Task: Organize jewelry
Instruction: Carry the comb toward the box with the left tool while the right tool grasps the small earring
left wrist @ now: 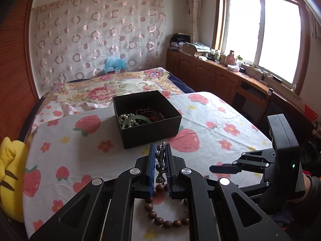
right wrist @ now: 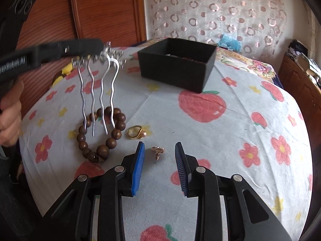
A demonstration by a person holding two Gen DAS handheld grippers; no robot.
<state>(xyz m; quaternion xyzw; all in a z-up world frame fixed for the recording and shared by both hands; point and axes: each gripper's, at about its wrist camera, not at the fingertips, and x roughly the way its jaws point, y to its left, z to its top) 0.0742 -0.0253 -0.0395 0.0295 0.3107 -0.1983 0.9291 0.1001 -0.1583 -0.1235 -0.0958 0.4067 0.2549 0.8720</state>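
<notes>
We see the strawberry-print cloth [right wrist: 230,132] spread over the table, and on it, toward the far side, the black box [right wrist: 177,64] that already holds pearls, a green bangle and darker strands; if the box is nudged on this soft cloth it could slide or tip, so any approach should come from above its rim. Nearer to us lies the wooden bead bracelet [right wrist: 100,134]; hanging over it is the silver hair comb [right wrist: 100,84], pinched by its ornate top in the left gripper [left wrist: 160,164], whose pads are clamped together on it; its four wavy prongs dangle free above the beads, though we cannot tell whether they are fully clear. We judge the hold narrow and top-heavy; a quick swing toward the box could let the comb twist out, or its prongs could snag the bracelet and drag it along. The gold ring [right wrist: 137,132] sits just beside the bracelet; it could roll if the cloth is pulled. Smallest is the rose-gold earring [right wrist: 158,151], lying on the cloth between the right gripper [right wrist: 159,160] pads, which stand apart and touch nothing; closing off-centre could flick so slight a piece away.
</notes>
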